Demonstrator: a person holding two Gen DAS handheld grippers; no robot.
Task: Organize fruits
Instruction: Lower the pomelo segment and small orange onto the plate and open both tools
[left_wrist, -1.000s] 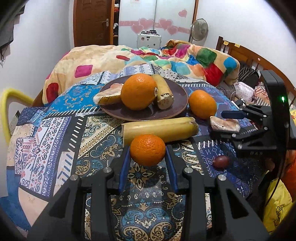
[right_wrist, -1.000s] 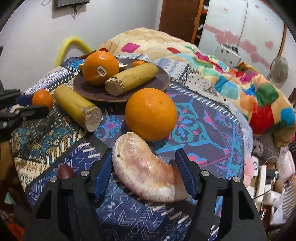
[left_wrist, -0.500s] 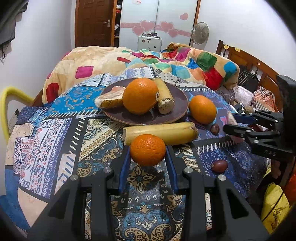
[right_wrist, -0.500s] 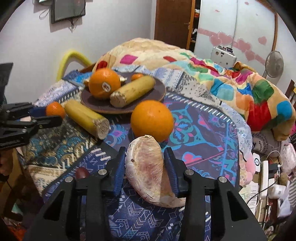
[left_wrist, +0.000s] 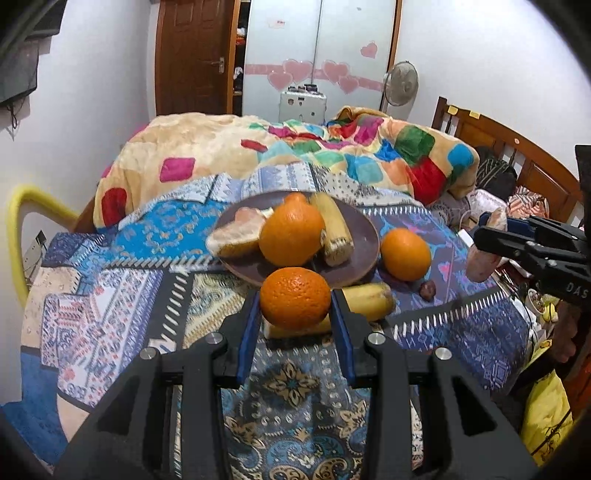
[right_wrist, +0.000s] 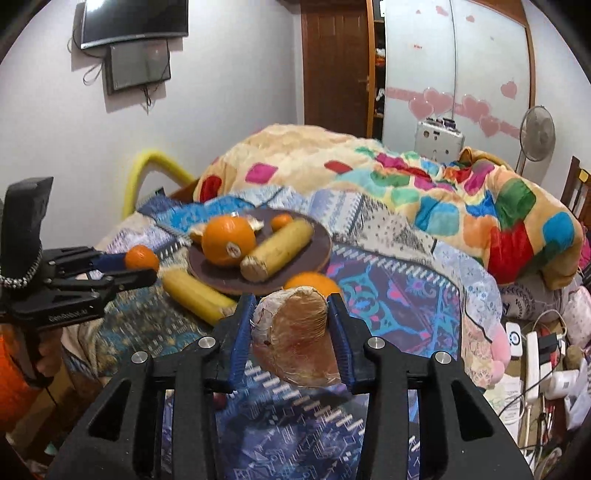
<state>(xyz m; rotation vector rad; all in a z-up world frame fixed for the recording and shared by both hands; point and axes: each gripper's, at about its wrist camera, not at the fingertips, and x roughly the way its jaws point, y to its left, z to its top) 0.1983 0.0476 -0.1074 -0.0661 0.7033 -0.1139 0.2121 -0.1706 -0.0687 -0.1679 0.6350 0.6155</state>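
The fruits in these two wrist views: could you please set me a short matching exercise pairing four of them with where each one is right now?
Things:
1. small orange
2. wrapped pomelo wedge
3. stickered orange
4. small dark fruit

Places:
A. on the brown plate
B. lying on the patterned cloth, held by nothing
C. between the pads of the right gripper
D. between the pads of the left gripper

Pairs: 1-D, 2-C, 3-A, 4-B
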